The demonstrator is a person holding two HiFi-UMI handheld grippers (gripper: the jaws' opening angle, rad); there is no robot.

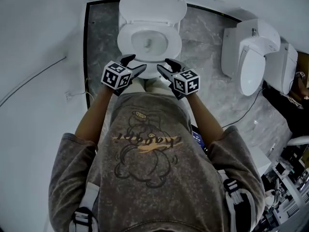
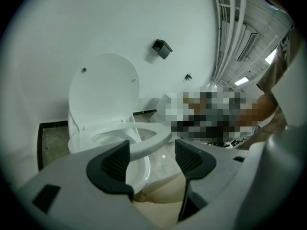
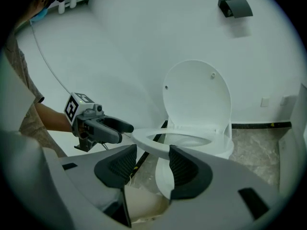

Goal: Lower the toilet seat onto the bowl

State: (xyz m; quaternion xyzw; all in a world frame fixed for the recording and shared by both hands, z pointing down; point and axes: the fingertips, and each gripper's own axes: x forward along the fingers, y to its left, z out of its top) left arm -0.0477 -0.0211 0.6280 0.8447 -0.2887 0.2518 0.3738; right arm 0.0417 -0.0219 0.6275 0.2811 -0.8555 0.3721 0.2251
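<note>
The white toilet has its lid [image 1: 152, 4] upright against the wall. Its seat [image 1: 126, 40] lies almost level over the bowl [image 3: 218, 150], with the front a little above the rim. Both grippers sit at the seat's front edge. My left gripper [image 1: 135, 64] is open. In the left gripper view the seat's front [image 2: 156, 139] reaches in between the jaws [image 2: 152, 155], and no pad presses on it. My right gripper [image 1: 164, 65] is open too. The seat rim [image 3: 153, 145] crosses its gap [image 3: 152, 159]. The left gripper [image 3: 125, 131] also shows in the right gripper view, at the rim's left.
Other white toilets [image 1: 251, 57] stand to the right on the grey marble floor [image 1: 203, 37]. A black cable [image 1: 241, 112] runs across that floor. A dark box [image 3: 235, 6] hangs on the white wall above the lid. Equipment is piled at the lower right.
</note>
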